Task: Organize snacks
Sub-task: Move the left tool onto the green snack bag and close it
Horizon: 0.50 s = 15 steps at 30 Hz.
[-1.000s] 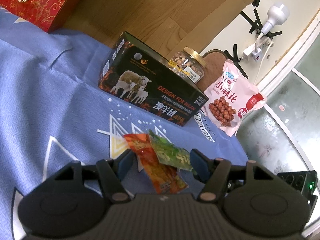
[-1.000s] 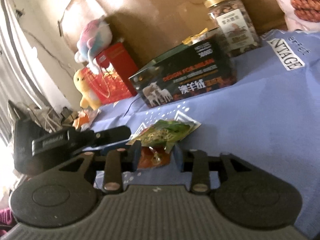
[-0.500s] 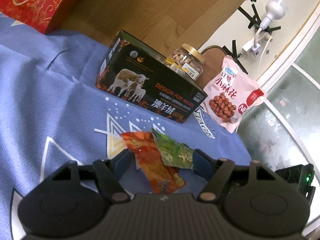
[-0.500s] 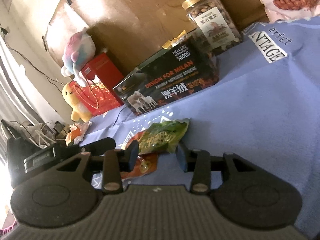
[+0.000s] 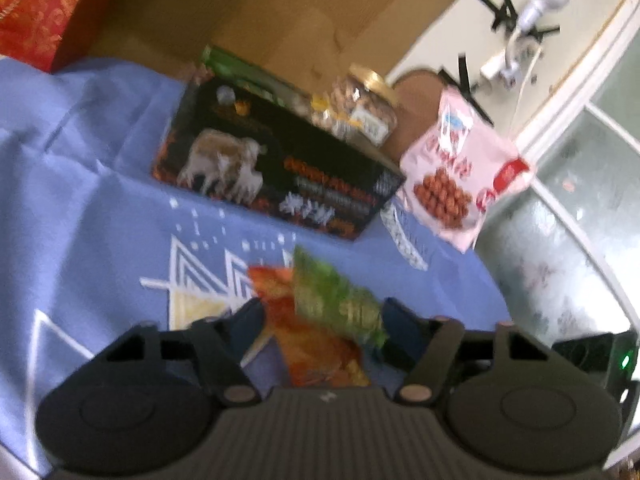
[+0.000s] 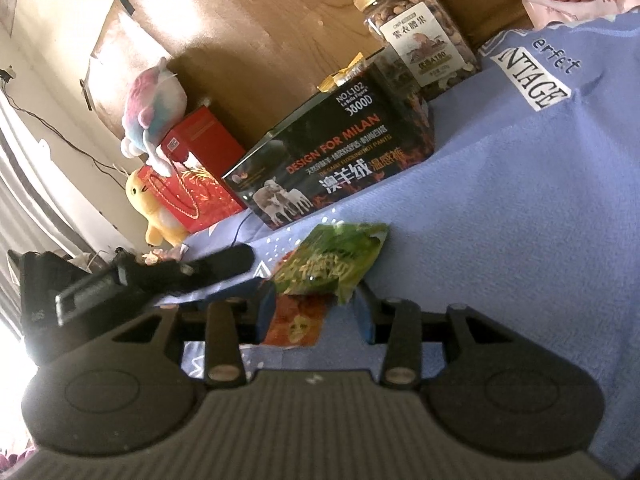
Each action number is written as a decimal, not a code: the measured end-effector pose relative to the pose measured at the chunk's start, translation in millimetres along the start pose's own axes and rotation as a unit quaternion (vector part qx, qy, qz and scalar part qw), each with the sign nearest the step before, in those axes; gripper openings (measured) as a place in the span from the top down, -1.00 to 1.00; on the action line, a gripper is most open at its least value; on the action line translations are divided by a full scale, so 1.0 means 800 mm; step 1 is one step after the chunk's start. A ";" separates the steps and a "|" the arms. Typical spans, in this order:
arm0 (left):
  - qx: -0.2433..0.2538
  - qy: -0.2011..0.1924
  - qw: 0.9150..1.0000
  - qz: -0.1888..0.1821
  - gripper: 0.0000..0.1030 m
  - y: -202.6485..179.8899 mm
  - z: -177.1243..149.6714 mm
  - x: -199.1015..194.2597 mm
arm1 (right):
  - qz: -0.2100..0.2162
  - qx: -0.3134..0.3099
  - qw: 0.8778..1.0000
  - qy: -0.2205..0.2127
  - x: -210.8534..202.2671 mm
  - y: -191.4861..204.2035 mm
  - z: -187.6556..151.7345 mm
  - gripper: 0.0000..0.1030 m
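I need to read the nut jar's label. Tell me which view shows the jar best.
The right wrist view: the nut jar is sharp there, gold lid and white label legible, standing behind the black box. In the left wrist view the jar is motion-blurred, smaller and partly hidden behind the box.

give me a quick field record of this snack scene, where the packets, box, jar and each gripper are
surface: blue cloth
green packet: lies on the orange packet, overlapping it
black box: on the cloth, beyond the packets
nut jar: upright, gold lid, behind the box
pink snack bag: beside the jar, at the cloth's edge
left gripper: open, a finger on each side of the packets
right gripper: open, also straddling the packets
contact with packets: cannot tell
left view: blurred
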State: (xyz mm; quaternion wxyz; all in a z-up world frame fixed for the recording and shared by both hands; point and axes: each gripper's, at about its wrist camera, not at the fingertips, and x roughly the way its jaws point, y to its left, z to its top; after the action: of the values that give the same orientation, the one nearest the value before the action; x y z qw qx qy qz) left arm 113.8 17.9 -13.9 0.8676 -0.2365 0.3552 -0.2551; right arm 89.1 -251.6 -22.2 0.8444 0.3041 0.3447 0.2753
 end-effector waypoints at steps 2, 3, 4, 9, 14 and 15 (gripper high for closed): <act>0.009 -0.002 1.000 0.005 -0.11 -0.002 -0.002 -0.001 | 0.000 0.000 1.000 0.000 0.000 0.000 0.000 0.13; 0.007 -0.003 1.000 0.005 -0.09 -0.001 -0.003 -0.002 | 0.000 0.000 1.000 0.000 0.000 0.000 0.000 0.13; 0.003 -0.003 1.000 0.003 -0.04 0.002 -0.003 -0.003 | 0.000 0.001 1.000 0.001 0.000 0.000 0.000 0.13; -0.028 -0.005 1.000 -0.012 0.06 0.017 -0.002 -0.008 | -0.020 -0.005 1.000 -0.004 -0.008 0.001 -0.002 0.13; -0.033 -0.005 0.999 -0.016 0.07 0.018 -0.001 -0.007 | -0.045 0.011 0.999 -0.020 -0.029 -0.014 0.004 0.10; -0.034 -0.005 0.999 -0.016 0.07 0.018 -0.001 -0.007 | -0.045 0.023 0.998 -0.022 -0.030 -0.021 0.007 0.10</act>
State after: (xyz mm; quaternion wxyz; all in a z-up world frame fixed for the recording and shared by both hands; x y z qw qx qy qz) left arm 113.9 31.8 -19.9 0.8566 -0.2730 0.3555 -0.2557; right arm 83.1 -280.3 -20.7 0.8561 0.3131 0.3459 0.2225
